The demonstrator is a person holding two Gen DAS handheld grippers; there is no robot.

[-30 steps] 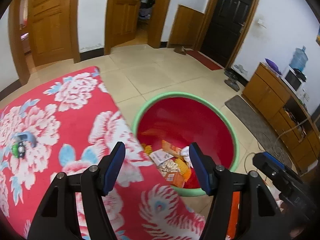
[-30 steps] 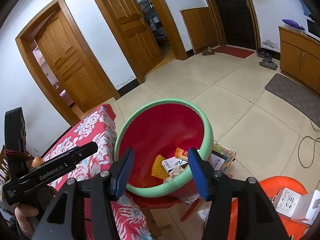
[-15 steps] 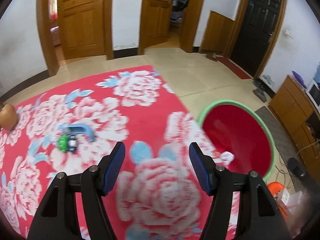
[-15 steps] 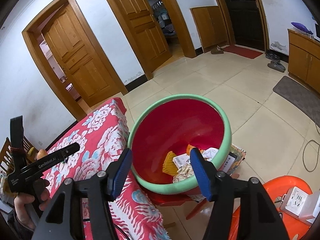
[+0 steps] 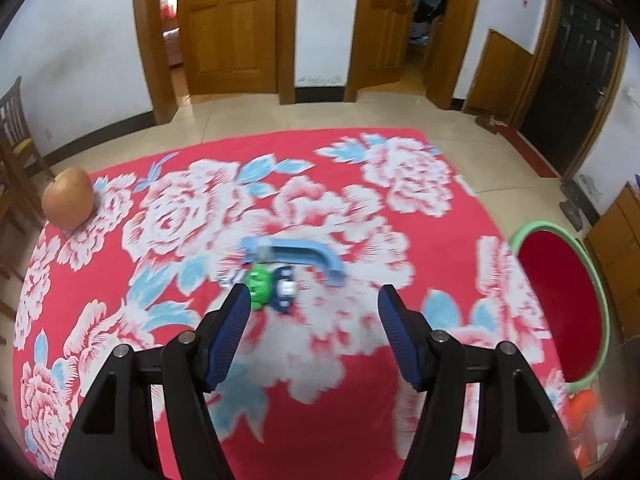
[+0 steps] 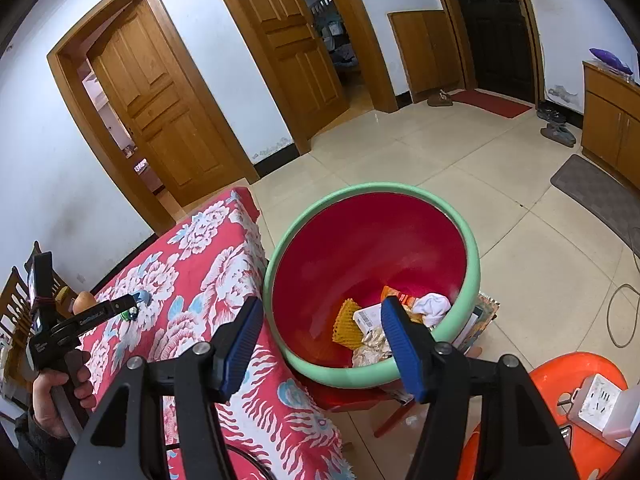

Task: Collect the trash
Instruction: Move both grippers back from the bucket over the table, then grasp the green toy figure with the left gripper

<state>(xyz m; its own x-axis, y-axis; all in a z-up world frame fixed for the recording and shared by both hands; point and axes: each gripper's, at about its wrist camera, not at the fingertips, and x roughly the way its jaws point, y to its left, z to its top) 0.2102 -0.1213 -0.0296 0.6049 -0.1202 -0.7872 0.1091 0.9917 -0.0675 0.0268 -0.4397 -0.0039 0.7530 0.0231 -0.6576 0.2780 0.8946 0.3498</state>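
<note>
Basin (image 6: 474, 264): stood off the table's right edge on a red stool, green rim tilted toward the cloth, red inside.
Already collected: lay in the basin's low side, a white crumpled wad (image 6: 431, 306), a small white box (image 6: 368, 317), a yellow mesh sleeve (image 6: 345, 321), orange wrappers beneath.
Left on the table (image 5: 360, 412): sat near the middle of the floral cloth, a blue curved plastic piece (image 5: 298, 254) touching a green and dark blue toy-like bit (image 5: 270, 288).
Apple (image 5: 67, 204): rested at the far left corner, well apart from the blue piece; judged not trash.
Progress: seemed mostly done, one small cluster apparently outstanding.
Left gripper (image 5: 314, 308): hung spread and empty above the cloth, pointed down at the cluster, left pad just beside the green bit, no contact seen.
Right gripper (image 6: 322, 324): hovered released over the basin's near rim, nothing between the pads.
Left hand (image 6: 60, 394): showed at the table's left side, wrapped on the gripper handle.
Open room: bare cloth lay all round the cluster, nothing between it and the right edge.
Edges: the basin rim met the table's right edge, so a low carry could clip it.
Floor clutter: an orange stool (image 6: 560, 368) with white boxes crowded the basin's right; a cable trailed nearby.
</note>
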